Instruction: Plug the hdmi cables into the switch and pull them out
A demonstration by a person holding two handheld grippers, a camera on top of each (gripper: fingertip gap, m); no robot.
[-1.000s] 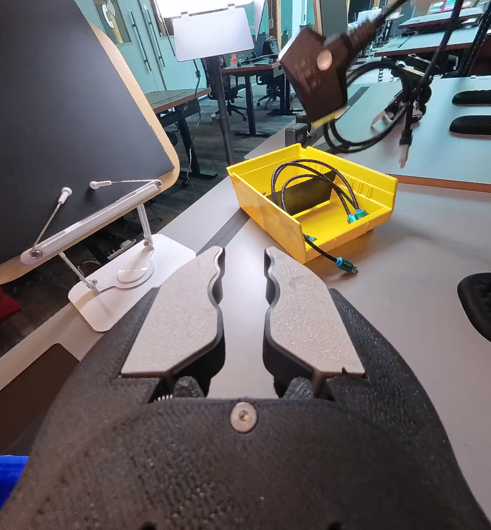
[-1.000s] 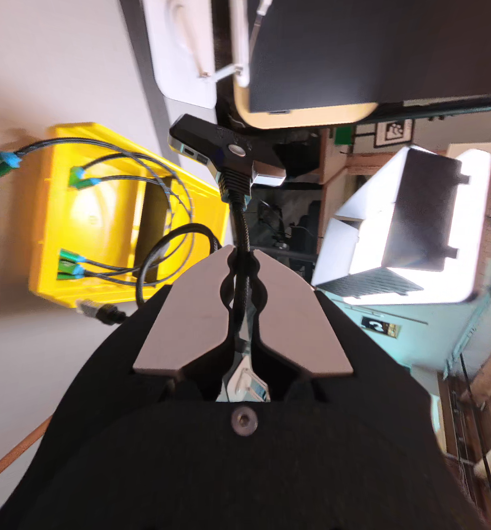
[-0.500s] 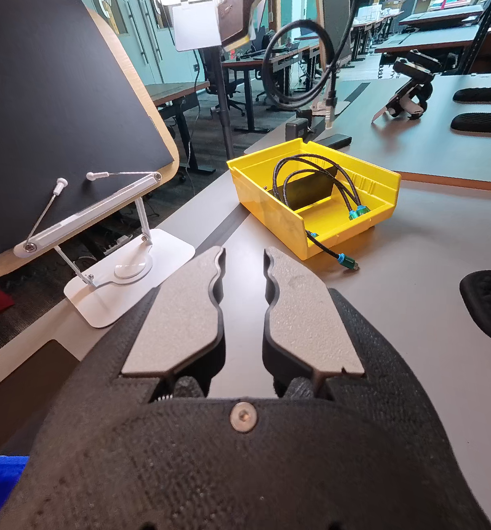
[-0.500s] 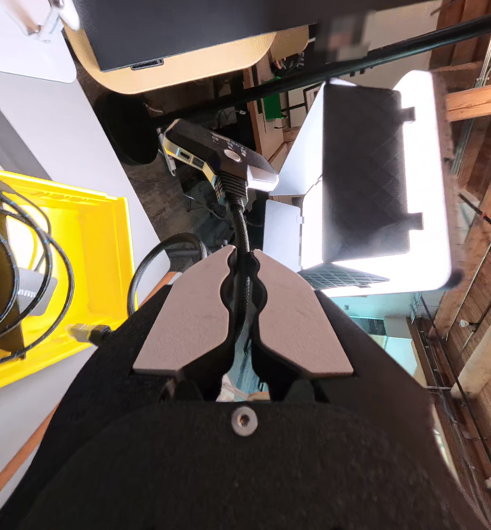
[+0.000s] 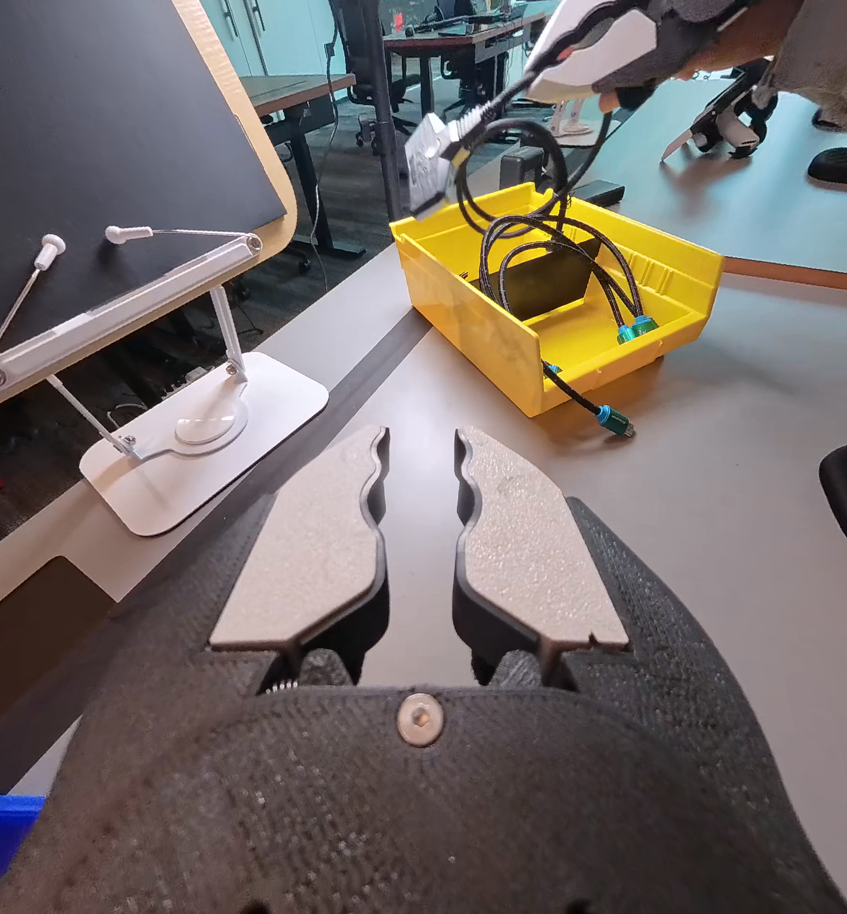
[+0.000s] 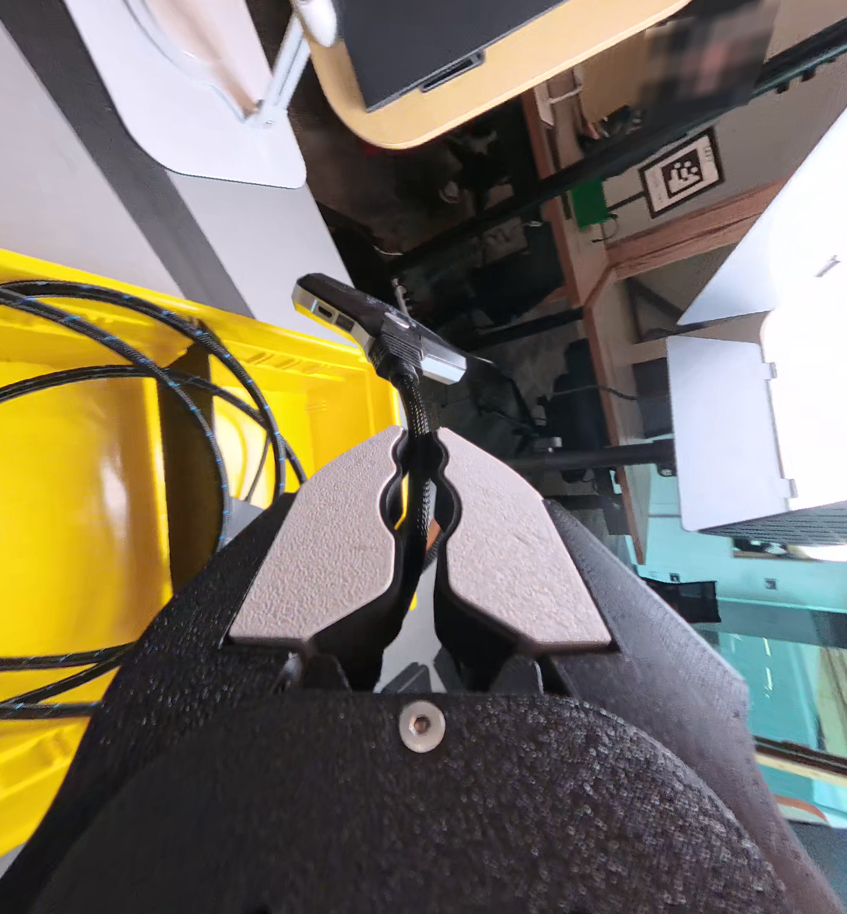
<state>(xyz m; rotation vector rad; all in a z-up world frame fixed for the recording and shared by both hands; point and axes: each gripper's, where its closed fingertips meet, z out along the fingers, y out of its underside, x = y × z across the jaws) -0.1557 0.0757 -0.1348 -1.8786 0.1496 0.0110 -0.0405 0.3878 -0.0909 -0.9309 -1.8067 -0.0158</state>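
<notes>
Right tongs [image 6: 420, 440] pinch the stiff braided black cable [image 6: 419, 494] — small black switch box [image 6: 362, 316] dangling light above the yellow plastic bin [image 6: 90, 445] — better gripped at the plug; left tongs [image 5: 421, 435] gape empty.

L cam low over desk [image 5: 708, 494]; R cam rolled sideways (close above); both catch yellow bin [image 5: 481, 321].

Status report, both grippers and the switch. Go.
Left hand-held gripper open, empty, low over the table. Right hand-held gripper shut on black cable, switch dangling from it above the yellow bin. Nothing in the way.
</notes>
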